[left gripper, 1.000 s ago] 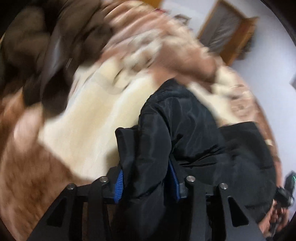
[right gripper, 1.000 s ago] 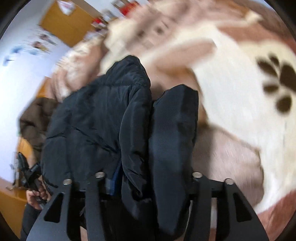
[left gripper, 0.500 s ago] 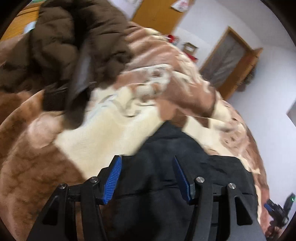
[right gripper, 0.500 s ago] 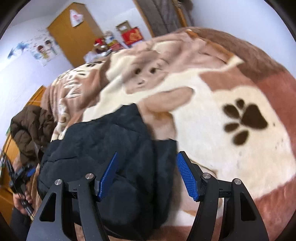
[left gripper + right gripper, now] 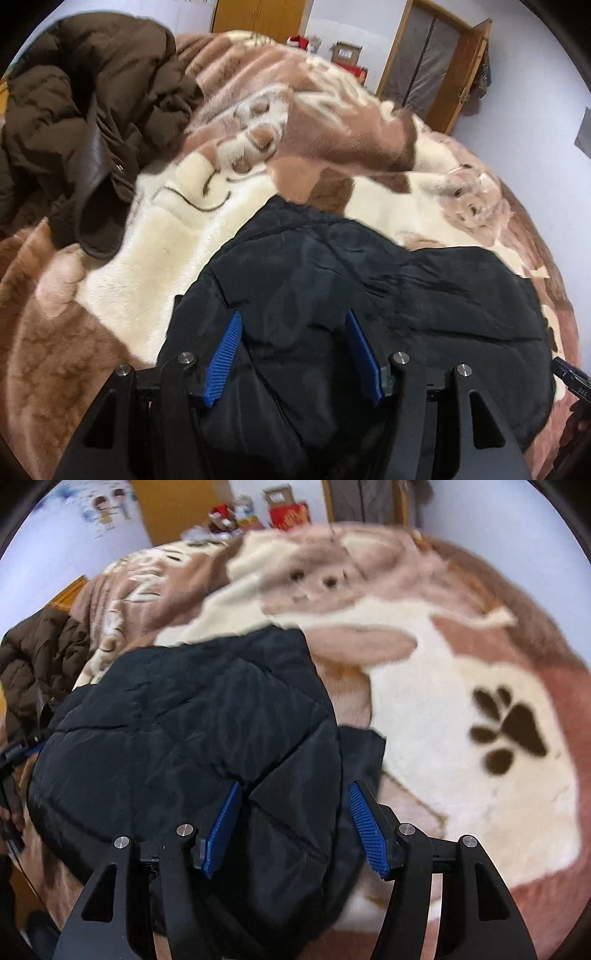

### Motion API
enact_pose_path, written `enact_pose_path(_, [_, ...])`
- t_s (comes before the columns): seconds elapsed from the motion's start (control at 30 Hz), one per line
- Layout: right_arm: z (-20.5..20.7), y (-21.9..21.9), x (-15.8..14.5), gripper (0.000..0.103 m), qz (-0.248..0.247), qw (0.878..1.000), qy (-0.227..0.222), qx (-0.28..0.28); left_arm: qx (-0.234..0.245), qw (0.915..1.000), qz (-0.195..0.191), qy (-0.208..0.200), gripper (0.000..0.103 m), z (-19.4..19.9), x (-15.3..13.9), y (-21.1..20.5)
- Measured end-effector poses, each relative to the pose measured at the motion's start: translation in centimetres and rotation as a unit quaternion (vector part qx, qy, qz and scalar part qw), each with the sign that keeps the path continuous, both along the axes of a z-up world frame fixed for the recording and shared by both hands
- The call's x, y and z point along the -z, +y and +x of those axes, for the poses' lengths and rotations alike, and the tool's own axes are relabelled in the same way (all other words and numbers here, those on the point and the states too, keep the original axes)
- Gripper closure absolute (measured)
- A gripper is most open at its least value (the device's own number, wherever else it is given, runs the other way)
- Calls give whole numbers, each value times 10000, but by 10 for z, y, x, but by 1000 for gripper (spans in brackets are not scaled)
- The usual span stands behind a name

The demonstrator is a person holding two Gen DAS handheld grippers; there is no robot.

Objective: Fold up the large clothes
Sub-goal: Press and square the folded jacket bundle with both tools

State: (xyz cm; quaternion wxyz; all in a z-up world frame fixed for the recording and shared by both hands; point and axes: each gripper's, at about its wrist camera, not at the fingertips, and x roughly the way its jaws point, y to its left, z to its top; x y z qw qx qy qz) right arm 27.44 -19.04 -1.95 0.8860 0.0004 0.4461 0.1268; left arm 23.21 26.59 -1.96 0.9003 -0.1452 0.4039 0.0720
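A black puffer jacket [image 5: 369, 291] lies folded in a bundle on a brown and cream plush blanket [image 5: 155, 258]. My left gripper [image 5: 293, 325] is open just above the jacket's near left part, holding nothing. In the right wrist view the same jacket [image 5: 192, 723] lies under my right gripper [image 5: 295, 794], which is open and empty over its near right edge. A narrow flap of the jacket [image 5: 364, 749] sticks out on the right side.
A brown puffer coat [image 5: 85, 107] lies crumpled at the blanket's far left; it also shows in the right wrist view [image 5: 33, 664]. A wooden door [image 5: 432, 66] and wardrobe [image 5: 258, 14] stand behind the bed. The blanket's paw-print area [image 5: 509, 731] lies right of the jacket.
Both grippers were shut on folds of the black jacket and held it up. They have opened and let go, and the jacket now lies on the blanket.
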Motion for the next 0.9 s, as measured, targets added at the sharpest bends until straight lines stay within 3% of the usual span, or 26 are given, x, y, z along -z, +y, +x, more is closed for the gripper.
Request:
enact_pose_path(0.1, [-28,0,-14,42,52,9996,-260,-82,97,9995,33,-289,43,-35,-22,-18])
enact_pose_path(0.2, [-52,12,-10,42,-46,9992,-303,-275,318,9987,45,-408,40,-62,-28,-46])
enact_pose_path(0.37, [-49,23,33,42,-420,9976,369,-414,676,9972,183,243,36,-57,13,-88])
enact_pose_path(0.43, [-52,18,26,42,-304,9983,369,-321,581,9974,301,306,36,-57,16,-92])
enact_pose_path(0.53, [-69,17,4,42,-362,9983,91,-439,505,9985,101,211,36,-68,1,-94])
enact_pose_path(0.6, [-84,17,-11,42,-365,9980,-75,-511,534,9982,192,200,36,-79,-9,-101])
enact_pose_path(0.9, [-156,21,-43,42,-125,9962,-462,-726,626,9973,335,-206,35,-157,-62,-159])
